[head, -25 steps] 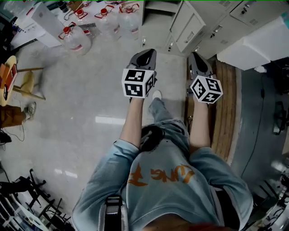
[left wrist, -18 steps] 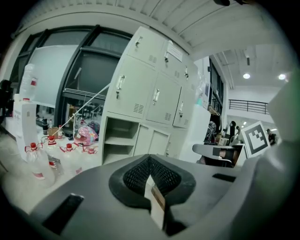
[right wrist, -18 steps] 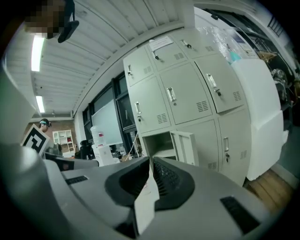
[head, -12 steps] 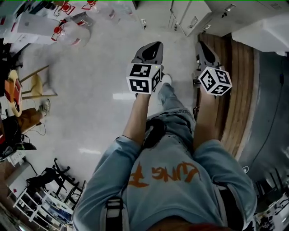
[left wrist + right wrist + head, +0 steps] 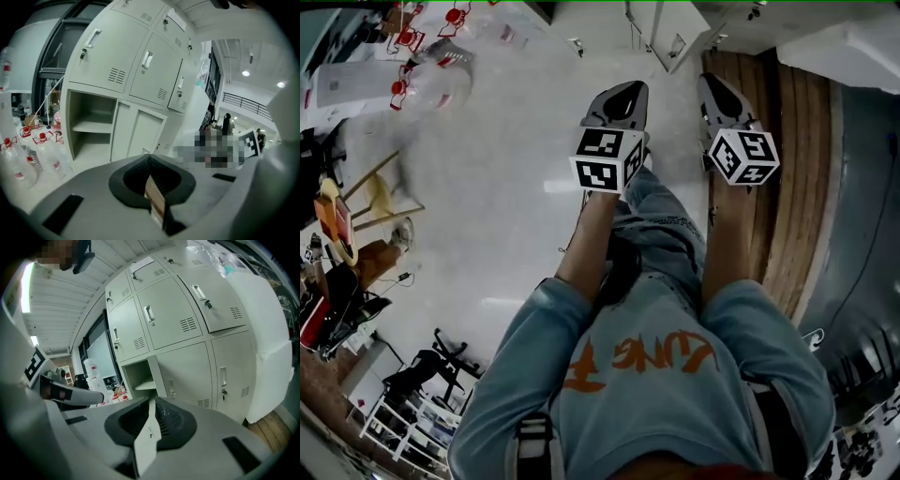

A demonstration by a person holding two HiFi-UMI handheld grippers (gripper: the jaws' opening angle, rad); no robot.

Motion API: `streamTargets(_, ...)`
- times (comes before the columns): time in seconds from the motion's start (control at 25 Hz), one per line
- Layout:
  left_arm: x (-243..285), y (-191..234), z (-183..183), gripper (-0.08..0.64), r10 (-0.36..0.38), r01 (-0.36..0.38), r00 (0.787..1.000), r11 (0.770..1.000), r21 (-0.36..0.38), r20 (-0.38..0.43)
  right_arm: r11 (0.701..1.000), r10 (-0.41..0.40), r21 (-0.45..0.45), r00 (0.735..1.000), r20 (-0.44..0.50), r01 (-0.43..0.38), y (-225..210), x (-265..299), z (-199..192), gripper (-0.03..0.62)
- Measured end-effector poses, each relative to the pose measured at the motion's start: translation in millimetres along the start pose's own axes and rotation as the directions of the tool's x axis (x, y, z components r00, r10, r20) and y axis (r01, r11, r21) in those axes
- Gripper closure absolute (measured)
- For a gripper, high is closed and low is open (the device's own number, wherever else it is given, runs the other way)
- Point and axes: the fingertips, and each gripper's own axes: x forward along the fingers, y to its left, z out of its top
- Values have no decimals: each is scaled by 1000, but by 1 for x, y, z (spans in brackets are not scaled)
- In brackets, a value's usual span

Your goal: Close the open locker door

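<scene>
A bank of pale grey lockers (image 5: 187,319) stands ahead of me. One lower compartment (image 5: 89,126) (image 5: 138,376) is open and shows a shelf inside. Its door (image 5: 187,376) hangs swung outward at the compartment's right side, with the handle on the face toward the right gripper. In the head view only the lockers' foot (image 5: 670,37) shows at the top edge. My left gripper (image 5: 623,91) (image 5: 150,157) and right gripper (image 5: 710,82) (image 5: 152,399) are held side by side in the air, pointing at the lockers and well short of them. Both have their jaws together with nothing between.
Several water jugs with red caps (image 5: 42,150) (image 5: 431,70) stand on the floor left of the lockers. A wooden platform (image 5: 787,169) runs along my right, with a white bulky block (image 5: 267,366) beside the lockers. A stool (image 5: 375,202) and cluttered racks (image 5: 412,394) are at the left.
Both grippers have advanced toward the lockers with the person's step. The lockers have slid up to the head view's top edge and the jugs to the upper left. The jaws look unchanged.
</scene>
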Motion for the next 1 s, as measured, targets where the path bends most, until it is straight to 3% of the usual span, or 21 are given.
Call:
streamTargets(0.36,23,-3,3,541,-24,27,998,999,46,-52,999,31,18,994,-105,-29,-28,34,-42,546)
streamTargets(0.72,36,15,-2,541,-22,26,996,999,36,-92,991,69,-92,965,-255,-95,-43,75,-72,495)
streamTargets(1.0,42,27,-10,541,-21,24,994,999,31,-109,981,122,-111,953,-278,-158,-51,88,-74,468)
